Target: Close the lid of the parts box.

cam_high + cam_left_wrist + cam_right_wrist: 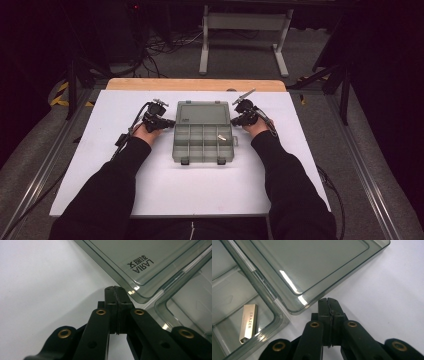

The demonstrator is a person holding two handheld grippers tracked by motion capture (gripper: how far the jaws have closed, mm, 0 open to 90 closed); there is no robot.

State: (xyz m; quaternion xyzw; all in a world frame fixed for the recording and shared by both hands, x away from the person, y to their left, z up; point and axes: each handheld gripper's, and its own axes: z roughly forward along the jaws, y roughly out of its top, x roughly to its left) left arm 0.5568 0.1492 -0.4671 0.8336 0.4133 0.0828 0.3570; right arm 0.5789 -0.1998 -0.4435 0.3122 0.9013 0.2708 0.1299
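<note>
A smoky clear plastic organiser box (204, 132) lies open in the middle of the white table, its lid (202, 112) flat on the far side and its divided tray nearer me. A small silver USB stick (222, 137) rests in a right-hand compartment, and shows as a metal stick (249, 323) in the right gripper view. My left gripper (170, 122) is shut, empty, at the box's left edge by the hinge; its tips (116, 293) sit just off the lid's corner (140, 293). My right gripper (236, 121) is shut, empty, at the right edge, tips (329, 303) beside the lid's corner (299, 307).
The white board (100, 165) covers a wooden table (195, 84) whose far edge shows. Cables trail from both grippers toward me. A grey metal stand (245, 30) and floor cables lie beyond the table. Metal rails run along both sides.
</note>
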